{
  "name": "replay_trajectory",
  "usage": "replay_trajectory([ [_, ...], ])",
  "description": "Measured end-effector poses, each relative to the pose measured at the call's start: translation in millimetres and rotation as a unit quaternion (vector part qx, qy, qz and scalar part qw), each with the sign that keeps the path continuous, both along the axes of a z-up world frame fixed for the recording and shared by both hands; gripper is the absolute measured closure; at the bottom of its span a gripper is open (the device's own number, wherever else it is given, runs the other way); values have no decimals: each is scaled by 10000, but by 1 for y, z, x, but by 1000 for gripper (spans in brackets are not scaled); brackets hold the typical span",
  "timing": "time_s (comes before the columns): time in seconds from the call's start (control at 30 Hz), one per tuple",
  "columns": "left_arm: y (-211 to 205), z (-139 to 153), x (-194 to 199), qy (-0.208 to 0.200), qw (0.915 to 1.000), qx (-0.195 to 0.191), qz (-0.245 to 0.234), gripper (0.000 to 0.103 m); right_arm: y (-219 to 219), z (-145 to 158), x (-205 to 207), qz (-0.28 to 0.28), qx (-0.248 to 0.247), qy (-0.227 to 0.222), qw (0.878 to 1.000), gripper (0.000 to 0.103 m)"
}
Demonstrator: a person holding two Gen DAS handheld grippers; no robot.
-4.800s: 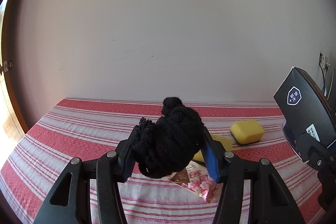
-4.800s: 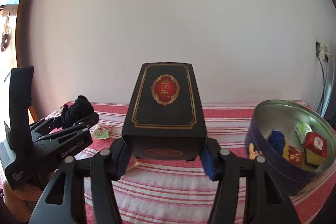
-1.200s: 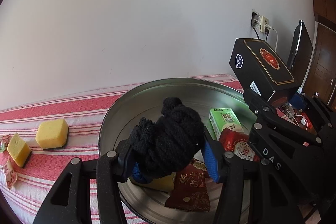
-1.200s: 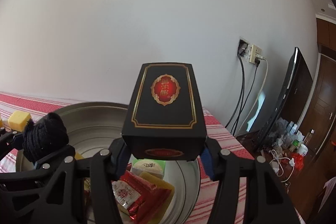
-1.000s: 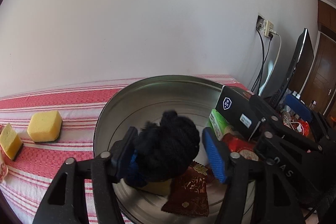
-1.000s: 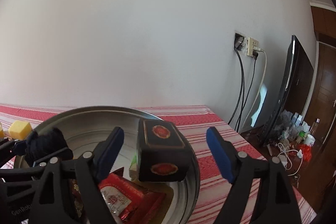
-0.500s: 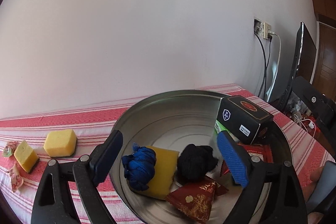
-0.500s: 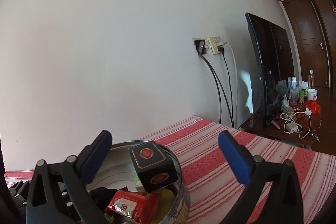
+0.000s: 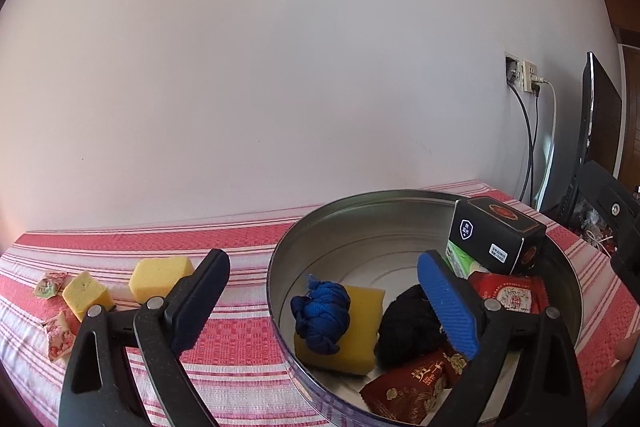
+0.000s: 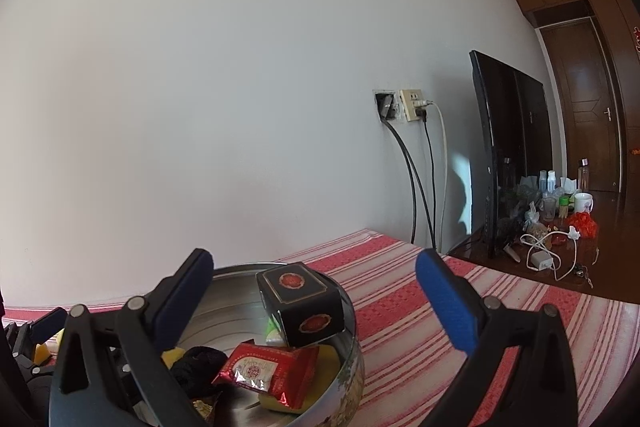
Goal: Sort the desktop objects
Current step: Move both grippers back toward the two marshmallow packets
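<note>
Since both grippers gape empty, left gripper [image 9: 322, 293] and right gripper [image 10: 316, 293] over tin [image 9: 280, 247], next grab probably yellow sponge [image 9: 160, 277] on striped surface [image 9: 240, 327]: light, squishy, pinch across flat sides.

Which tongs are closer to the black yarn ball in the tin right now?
Left. The left tongs hang open right over the black yarn ball in the tin; the right tongs are open, off toward the tin's other side.
</note>
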State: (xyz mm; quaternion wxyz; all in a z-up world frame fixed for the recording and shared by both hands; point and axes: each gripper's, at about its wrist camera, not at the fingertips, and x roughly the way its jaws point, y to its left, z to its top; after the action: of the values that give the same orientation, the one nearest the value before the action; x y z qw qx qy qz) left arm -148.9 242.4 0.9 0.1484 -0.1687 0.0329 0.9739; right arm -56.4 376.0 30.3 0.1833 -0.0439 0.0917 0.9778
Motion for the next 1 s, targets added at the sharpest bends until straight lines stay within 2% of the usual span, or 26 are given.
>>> replay_trajectory([
  [0.13, -7, 1, 6, 123, 9998, 133, 58, 1, -8, -1, -1, -78, 186, -163, 9997, 0],
  [0.27, -9, 1, 14, 226, 9997, 60, -27, 1, -15, 0, 5, -233, 366, -58, 9990, 0],
  [0.53, -11, -1, 13, 34, 10000, 36, -26, 1, -23, 3, 15, -333, 626, 154, 9974, 0],
  [1.0, -22, -1, 18, -73, 9998, 191, -27, 1, -21, 3, 23, -323, 540, 217, 9978, 0],
])
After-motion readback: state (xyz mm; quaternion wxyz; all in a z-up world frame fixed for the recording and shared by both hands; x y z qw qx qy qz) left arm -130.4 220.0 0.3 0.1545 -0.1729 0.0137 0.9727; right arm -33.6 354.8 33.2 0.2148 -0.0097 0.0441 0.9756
